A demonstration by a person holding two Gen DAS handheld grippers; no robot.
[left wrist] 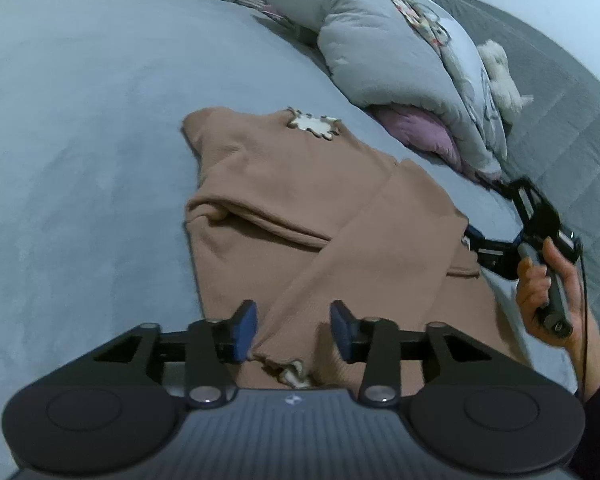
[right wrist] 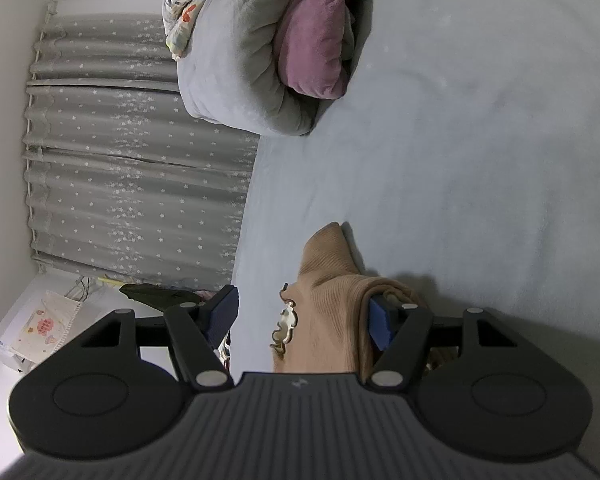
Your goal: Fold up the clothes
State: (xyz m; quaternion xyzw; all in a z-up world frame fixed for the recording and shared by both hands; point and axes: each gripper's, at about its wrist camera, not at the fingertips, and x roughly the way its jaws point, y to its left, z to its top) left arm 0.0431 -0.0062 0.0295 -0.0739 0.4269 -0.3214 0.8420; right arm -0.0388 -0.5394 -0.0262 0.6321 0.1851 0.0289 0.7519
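A tan knit sweater (left wrist: 300,216) with a cream patch (left wrist: 314,123) lies partly folded on the blue-grey bed (left wrist: 80,140), one sleeve laid diagonally across it. My left gripper (left wrist: 294,330) is open just above the sleeve's cuff end, its blue pads either side of it. My right gripper (left wrist: 484,240) is at the sweater's right edge, held by a hand. In the right wrist view the right gripper (right wrist: 300,320) is open, with sweater fabric (right wrist: 332,312) between the fingers and draped over the right pad (right wrist: 380,322).
A rolled grey duvet (left wrist: 380,48) with a purple blanket (left wrist: 420,128) inside lies at the head of the bed, with a white plush toy (left wrist: 500,76). Star-patterned grey curtains (right wrist: 132,160) hang beyond the bed's edge. A box (right wrist: 40,328) sits on the floor.
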